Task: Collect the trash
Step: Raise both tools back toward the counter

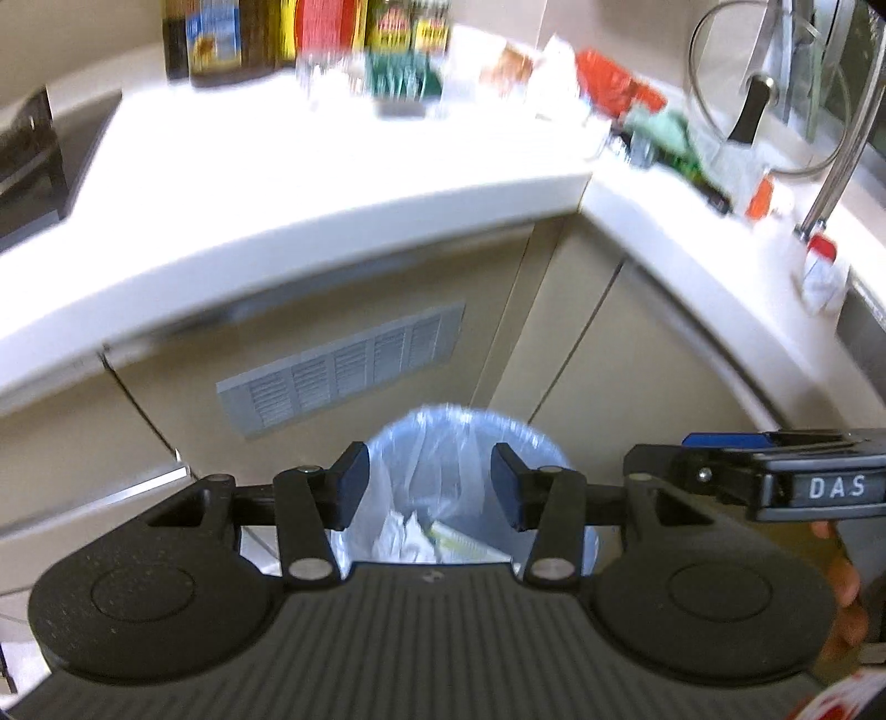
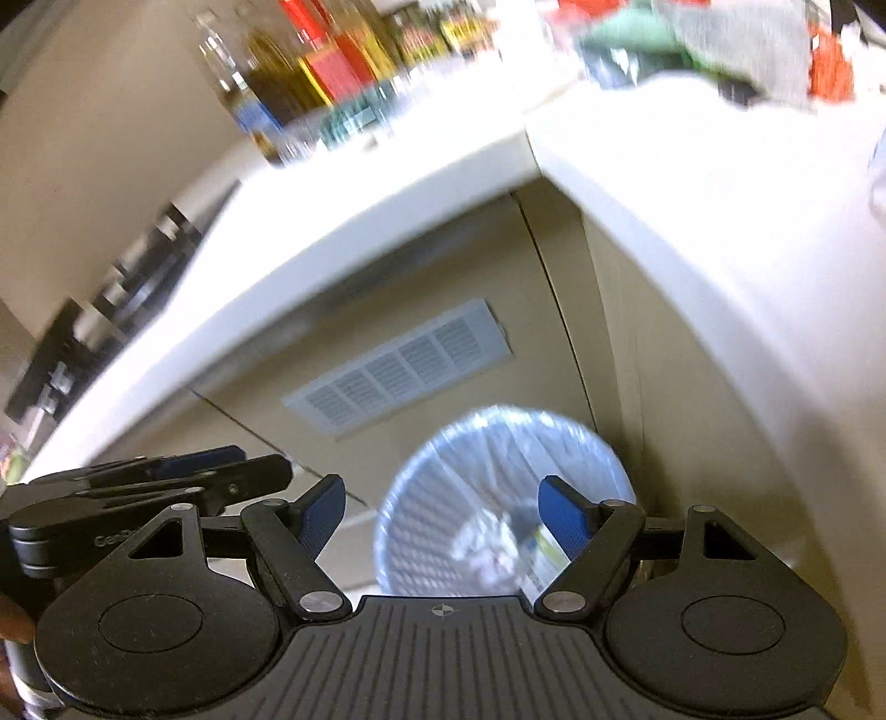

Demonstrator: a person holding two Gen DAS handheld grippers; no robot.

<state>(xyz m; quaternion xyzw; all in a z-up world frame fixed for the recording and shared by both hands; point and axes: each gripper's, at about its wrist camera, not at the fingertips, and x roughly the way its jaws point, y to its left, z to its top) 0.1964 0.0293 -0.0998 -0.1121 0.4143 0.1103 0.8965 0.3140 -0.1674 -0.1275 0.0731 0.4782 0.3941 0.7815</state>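
A round bin lined with a pale blue bag (image 1: 443,437) stands on the floor in the cabinet corner, with crumpled white paper (image 1: 404,537) and a printed wrapper inside. My left gripper (image 1: 429,487) hangs above it, open, nothing between its blue pads. In the right wrist view the same bin (image 2: 498,437) lies below my right gripper (image 2: 443,512), which is open and empty too. Each gripper shows at the edge of the other's view: the right gripper (image 1: 775,471) and the left gripper (image 2: 155,482). Loose wrappers and packets (image 1: 554,66) lie blurred on the white counter (image 1: 332,166).
Bottles and jars (image 1: 310,33) line the counter's back. A glass lid and knife (image 1: 747,111) stand near the tap (image 1: 830,183) at the right. A stove (image 1: 27,160) sits at the left. Beige cabinet doors with a grey vent (image 1: 343,365) rise behind the bin.
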